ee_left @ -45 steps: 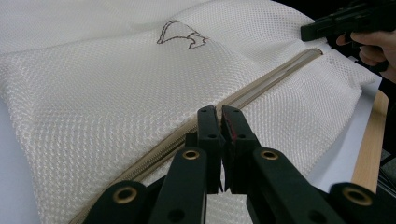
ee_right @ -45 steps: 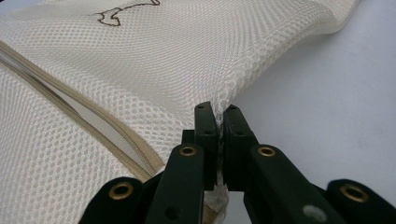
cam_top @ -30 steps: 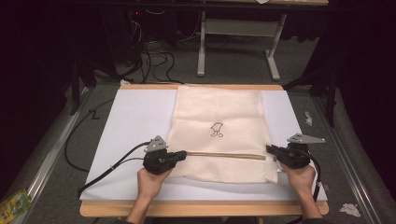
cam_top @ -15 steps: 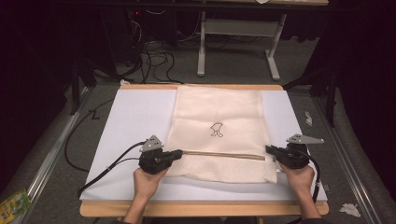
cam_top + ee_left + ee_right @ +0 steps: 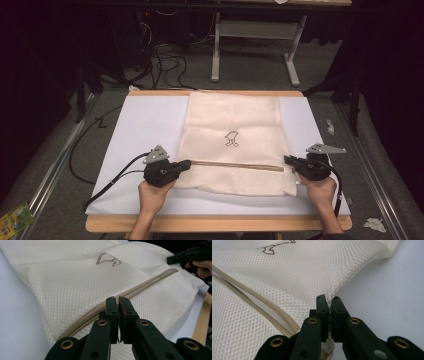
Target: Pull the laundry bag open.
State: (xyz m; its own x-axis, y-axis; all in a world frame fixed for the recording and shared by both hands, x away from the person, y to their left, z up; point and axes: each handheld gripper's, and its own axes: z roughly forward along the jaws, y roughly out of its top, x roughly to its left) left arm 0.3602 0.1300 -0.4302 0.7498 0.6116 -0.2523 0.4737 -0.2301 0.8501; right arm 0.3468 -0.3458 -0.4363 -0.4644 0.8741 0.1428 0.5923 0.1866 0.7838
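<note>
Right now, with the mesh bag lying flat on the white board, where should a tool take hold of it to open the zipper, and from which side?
Grip the mesh bag at the zipper ends, coming in level from each side edge. It lies flat, so only edges offer a fold to pinch. The left tool is shut at the zipper's end; the right tool pinches the side edge.

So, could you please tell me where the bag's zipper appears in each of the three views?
High view: zipper runs level across the mesh bag, low centre.
Left gripper view: zipper slants from lower left to upper right.
Right gripper view: zipper crosses the left side.
Shared landmark: the dark printed figure.
</note>
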